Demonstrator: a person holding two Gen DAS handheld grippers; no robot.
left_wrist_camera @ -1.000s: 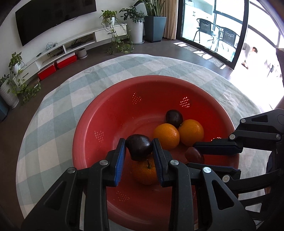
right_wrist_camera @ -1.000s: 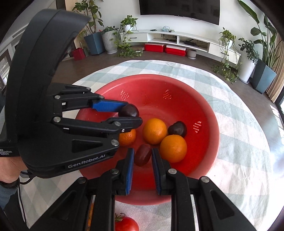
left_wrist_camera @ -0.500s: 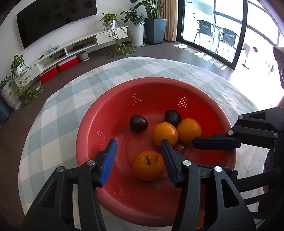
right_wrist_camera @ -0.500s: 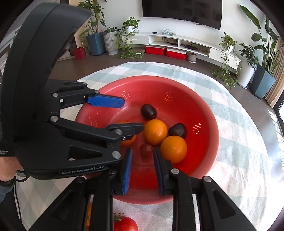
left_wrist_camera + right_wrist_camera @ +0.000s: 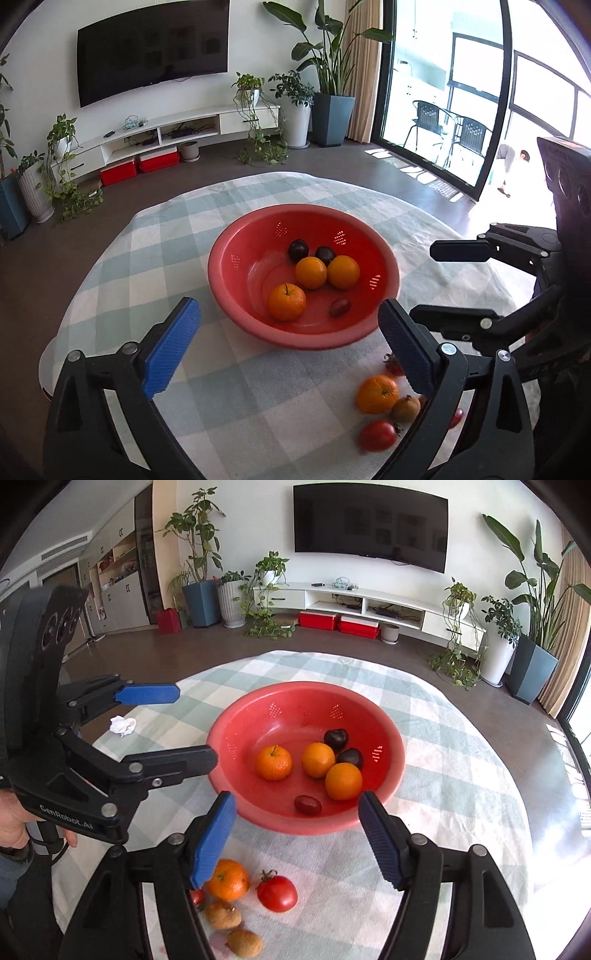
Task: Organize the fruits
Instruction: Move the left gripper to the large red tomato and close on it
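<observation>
Grippers: left hand-held gripper [image 5: 288, 350], right hand-held gripper [image 5: 297, 840] just opened, empty; round perforated plastic bowl [image 5: 229, 273].

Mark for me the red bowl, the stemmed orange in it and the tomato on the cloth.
red bowl [image 5: 397, 771], right wrist view, on its right rim.
stemmed orange [image 5: 273, 763], right wrist view, on its middle.
tomato [image 5: 277, 893], right wrist view, on its middle.
</observation>
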